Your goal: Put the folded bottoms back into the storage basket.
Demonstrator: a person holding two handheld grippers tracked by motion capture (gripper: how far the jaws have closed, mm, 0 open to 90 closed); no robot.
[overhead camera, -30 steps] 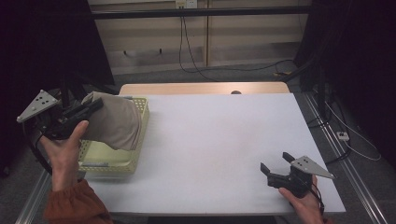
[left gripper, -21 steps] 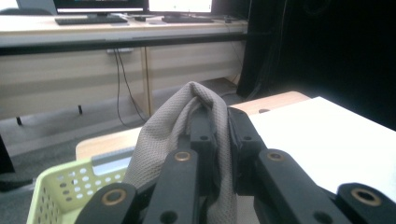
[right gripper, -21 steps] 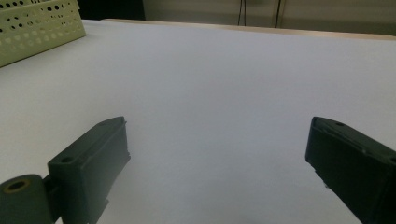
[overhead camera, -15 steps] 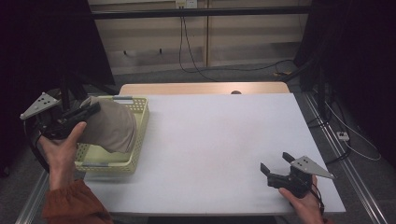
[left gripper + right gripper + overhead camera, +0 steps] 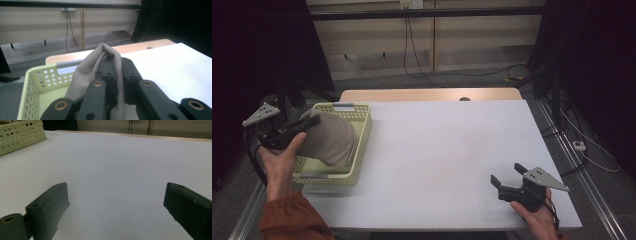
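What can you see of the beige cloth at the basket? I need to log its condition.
The cloth is beige-brown with a fine woven, mesh-like texture, soft and bunched. The left gripper is shut on a fold of it, which arches over the jaw tips. The rest hangs down into the pale yellow-green perforated basket at the table's left edge, draping against its near right side. No stains or tears show.

A lab or test room: a white table [image 5: 447,150] on a metal frame [image 5: 584,187], black curtains [image 5: 597,55] on both sides, cables [image 5: 422,55] trailing from a wall socket [image 5: 408,4] across grey carpet [image 5: 442,82], plain wood wall panels [image 5: 377,37] behind.
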